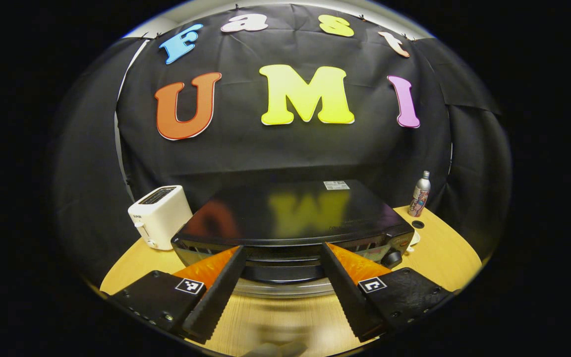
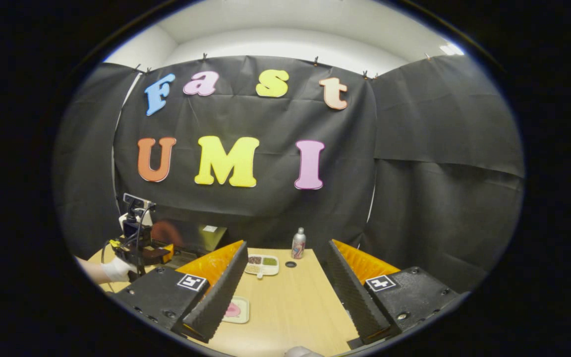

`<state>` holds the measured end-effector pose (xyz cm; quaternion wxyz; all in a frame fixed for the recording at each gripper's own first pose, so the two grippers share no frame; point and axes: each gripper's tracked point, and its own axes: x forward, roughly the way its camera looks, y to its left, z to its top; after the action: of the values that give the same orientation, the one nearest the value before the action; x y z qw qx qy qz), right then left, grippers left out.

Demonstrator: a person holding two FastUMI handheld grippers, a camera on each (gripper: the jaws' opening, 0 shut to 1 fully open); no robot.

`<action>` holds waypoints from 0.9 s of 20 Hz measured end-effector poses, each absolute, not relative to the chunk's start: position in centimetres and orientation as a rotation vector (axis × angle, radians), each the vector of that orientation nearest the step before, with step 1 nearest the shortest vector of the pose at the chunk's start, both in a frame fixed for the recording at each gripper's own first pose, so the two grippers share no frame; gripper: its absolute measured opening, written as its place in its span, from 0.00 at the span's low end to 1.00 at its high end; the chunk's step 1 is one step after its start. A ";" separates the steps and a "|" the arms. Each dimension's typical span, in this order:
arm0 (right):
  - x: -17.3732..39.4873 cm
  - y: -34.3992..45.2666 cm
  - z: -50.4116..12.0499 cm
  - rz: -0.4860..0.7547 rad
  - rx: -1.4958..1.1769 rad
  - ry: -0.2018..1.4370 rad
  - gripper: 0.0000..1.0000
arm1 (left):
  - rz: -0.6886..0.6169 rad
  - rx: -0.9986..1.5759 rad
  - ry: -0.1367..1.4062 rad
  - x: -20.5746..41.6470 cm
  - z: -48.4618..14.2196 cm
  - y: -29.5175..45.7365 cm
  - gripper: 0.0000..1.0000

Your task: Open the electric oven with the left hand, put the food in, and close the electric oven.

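Both grippers stand wide open and hold nothing. Left gripper (image 1: pixel 281 263) is level, fingers either side of the closed oven (image 1: pixel 293 218) front on the table (image 1: pixel 444 253). Right gripper (image 2: pixel 285 270) hovers over the food tray (image 2: pixel 262 265).

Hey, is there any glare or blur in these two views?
Left gripper view: the oven top is glossy and mirrors the wall, and a smeared blur sits at the bottom edge. Right gripper view: bright ceiling light at the top, table sharp.
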<state>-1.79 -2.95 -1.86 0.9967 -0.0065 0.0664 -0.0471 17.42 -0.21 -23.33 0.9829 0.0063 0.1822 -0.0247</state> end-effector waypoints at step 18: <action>-5.1 -1.9 -3.0 -0.060 -0.013 0.144 1.00 | -0.081 0.002 0.503 6.8 -29.4 0.0 0.97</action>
<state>-5.07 -1.88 -2.99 0.9969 -0.0064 0.0721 -0.0302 6.85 0.00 -29.42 0.9677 0.0008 0.2490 -0.0401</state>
